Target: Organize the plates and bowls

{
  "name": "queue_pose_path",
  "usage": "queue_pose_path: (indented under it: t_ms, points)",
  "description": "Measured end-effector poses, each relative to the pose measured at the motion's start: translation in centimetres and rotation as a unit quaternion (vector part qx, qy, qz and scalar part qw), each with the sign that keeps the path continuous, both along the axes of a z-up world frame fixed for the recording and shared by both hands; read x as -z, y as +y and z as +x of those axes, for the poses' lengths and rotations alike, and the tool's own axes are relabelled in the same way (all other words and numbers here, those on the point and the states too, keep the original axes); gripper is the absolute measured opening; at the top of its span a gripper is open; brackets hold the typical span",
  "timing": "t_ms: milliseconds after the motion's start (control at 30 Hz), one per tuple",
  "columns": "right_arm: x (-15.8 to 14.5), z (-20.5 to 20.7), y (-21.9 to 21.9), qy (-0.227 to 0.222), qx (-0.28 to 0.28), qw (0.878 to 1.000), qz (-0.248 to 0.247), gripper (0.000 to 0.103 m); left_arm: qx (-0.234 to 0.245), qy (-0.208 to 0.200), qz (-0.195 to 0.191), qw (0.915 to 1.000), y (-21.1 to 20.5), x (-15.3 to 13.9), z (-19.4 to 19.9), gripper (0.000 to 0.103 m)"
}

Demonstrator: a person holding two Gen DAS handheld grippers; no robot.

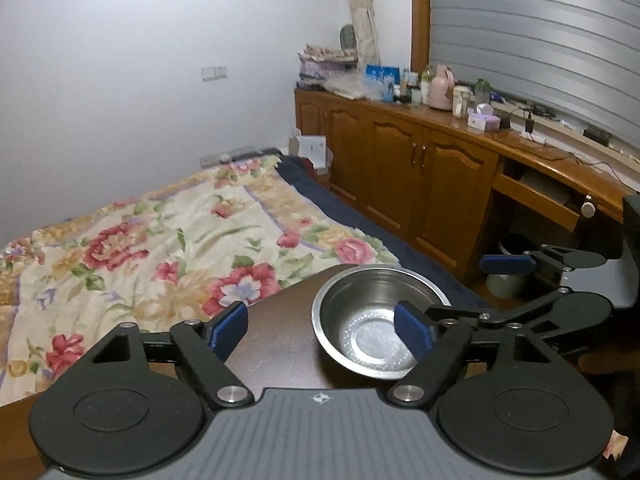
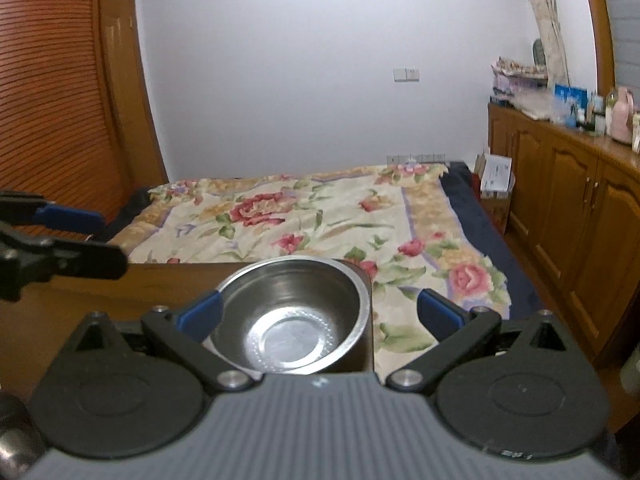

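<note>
A bed [image 1: 172, 248] with a flowered cover fills the room behind the work place, and its far end is seen against a white wall. A long wooden cabinet [image 1: 400, 168] runs along the right side; the small bottles and boxes on its top are too small and blurred to be named. In the right wrist view a slatted wooden door [image 2: 52, 92] is cut off by the left edge.

The dark brown desk [image 1: 280, 332] is seen only in part, because its near side is hidden under the tool bodies in both views. A steel bowl [image 1: 372, 320] stands upright at the desk corner nearest the bed, and it is seen to be empty.

The left tongs [image 1: 322, 330] are spread wide and nothing is held by them; the right blue pad [image 1: 414, 334] is seen in front of the bowl's inside, but whether it touches the metal cannot be told. The right tongs [image 2: 320, 314] are also released and wide, with the bowl [image 2: 292, 316] between the pads. The left pad [image 2: 200, 316] lies just at the bowl's rim, and contact cannot be judged. The right wrist view is slightly blurred.
</note>
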State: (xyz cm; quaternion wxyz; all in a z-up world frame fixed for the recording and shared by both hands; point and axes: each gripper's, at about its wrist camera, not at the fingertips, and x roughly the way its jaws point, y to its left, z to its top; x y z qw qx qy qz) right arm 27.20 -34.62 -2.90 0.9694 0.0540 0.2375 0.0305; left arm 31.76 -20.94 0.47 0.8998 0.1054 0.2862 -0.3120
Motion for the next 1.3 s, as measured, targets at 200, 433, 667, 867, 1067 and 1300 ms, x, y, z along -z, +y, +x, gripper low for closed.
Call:
queue_pose_path:
  t_ms: [200,433,667,867,1067,1300]
  points:
    - [0.9,1.0,-0.7,0.028,0.006,0.999,0.023,0.082,0.012,0.041,0.015,0.9990,-1.4,1.9,2.9,0.059]
    - [1.9,1.4,-1.4,0.062,0.002,0.996,0.063,0.061,0.013,0.085,0.016,0.9961,-1.9,3.8,5.0,0.050]
    - [2.0,1.7,-1.3,0.077,-0.007,0.993,0.084,0.055,0.013,0.094,0.020,0.9953,-2.6,4.4,5.1,0.050]
    - [2.2,1.8,-0.7,0.079,-0.010,0.993,0.083,0.040,0.009,0.095,0.047,0.9943,-3.2,4.8,5.3,0.028]
    - [2.3,1.9,-1.0,0.084,-0.001,0.991,0.105,0.030,0.013,0.102,0.044,0.9937,-2.6,4.5,5.1,0.022]
    - [1.6,1.4,-1.0,0.083,0.008,0.990,0.116,0.023,0.013,0.088,0.031,0.9956,-1.6,2.4,3.8,0.022]
